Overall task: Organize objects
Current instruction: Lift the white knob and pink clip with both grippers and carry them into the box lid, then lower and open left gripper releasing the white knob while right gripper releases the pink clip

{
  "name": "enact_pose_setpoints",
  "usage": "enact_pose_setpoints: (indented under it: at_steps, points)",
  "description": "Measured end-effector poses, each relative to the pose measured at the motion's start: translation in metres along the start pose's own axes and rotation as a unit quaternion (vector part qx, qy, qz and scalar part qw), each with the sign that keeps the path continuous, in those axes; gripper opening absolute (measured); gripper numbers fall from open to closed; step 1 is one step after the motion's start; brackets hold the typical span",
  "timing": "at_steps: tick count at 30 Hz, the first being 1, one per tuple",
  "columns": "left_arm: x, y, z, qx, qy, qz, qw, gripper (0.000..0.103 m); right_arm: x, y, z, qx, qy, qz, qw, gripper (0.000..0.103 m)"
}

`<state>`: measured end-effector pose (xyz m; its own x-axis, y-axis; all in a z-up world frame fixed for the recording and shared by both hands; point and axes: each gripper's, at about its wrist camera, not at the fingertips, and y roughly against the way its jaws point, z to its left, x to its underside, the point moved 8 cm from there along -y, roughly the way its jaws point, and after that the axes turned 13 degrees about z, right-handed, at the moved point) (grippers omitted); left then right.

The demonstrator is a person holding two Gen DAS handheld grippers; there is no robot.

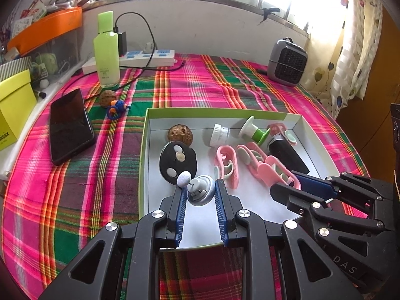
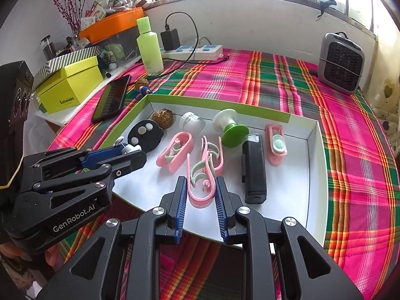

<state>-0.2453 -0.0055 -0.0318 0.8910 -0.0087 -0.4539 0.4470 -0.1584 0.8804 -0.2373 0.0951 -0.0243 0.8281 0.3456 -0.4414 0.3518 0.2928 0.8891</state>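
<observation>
A shallow white box with a green rim (image 1: pixel 147 135) (image 2: pixel 317 150) lies on the plaid cloth. It holds a walnut (image 1: pixel 179 132) (image 2: pixel 163 118), a black oval disc (image 1: pixel 178 162) (image 2: pixel 145 135), a white cap (image 1: pixel 220 135), a green-and-white spool (image 1: pixel 255 130) (image 2: pixel 231 127), a black rectangular case (image 1: pixel 287 155) (image 2: pixel 253 172) and several pink clips (image 1: pixel 226 165) (image 2: pixel 175 153). My left gripper (image 1: pixel 200 187) (image 2: pixel 130 150) is closed on a grey round knob piece (image 1: pixel 201 190) over the box. My right gripper (image 2: pixel 201 187) (image 1: pixel 292 182) is closed on a pink clip (image 2: pixel 202 175).
Outside the box, a second walnut (image 1: pixel 108 97) and a blue-orange figurine (image 1: pixel 116 107) lie by a black phone (image 1: pixel 71 125) (image 2: pixel 112 100). A green bottle (image 1: pixel 106 50) (image 2: pixel 149 47), a power strip (image 1: pixel 140 58), a small grey heater (image 1: pixel 286 62) (image 2: pixel 340 60) and a yellow box (image 2: pixel 67 87) stand around the edges.
</observation>
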Motion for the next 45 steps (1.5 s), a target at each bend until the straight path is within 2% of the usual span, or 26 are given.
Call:
enact_pose_setpoints:
  at_steps: [22,45]
  points:
    - [0.0,-0.01,0.003,-0.007,-0.002,0.01,0.9999,0.021,-0.002,-0.016,0.007,-0.016,0.014,0.024,0.999,0.023]
    - [-0.001,-0.012,0.002,-0.006,0.001,0.012,0.9999,0.023,-0.001,-0.015,0.007,-0.022,0.002,0.025,0.999,0.023]
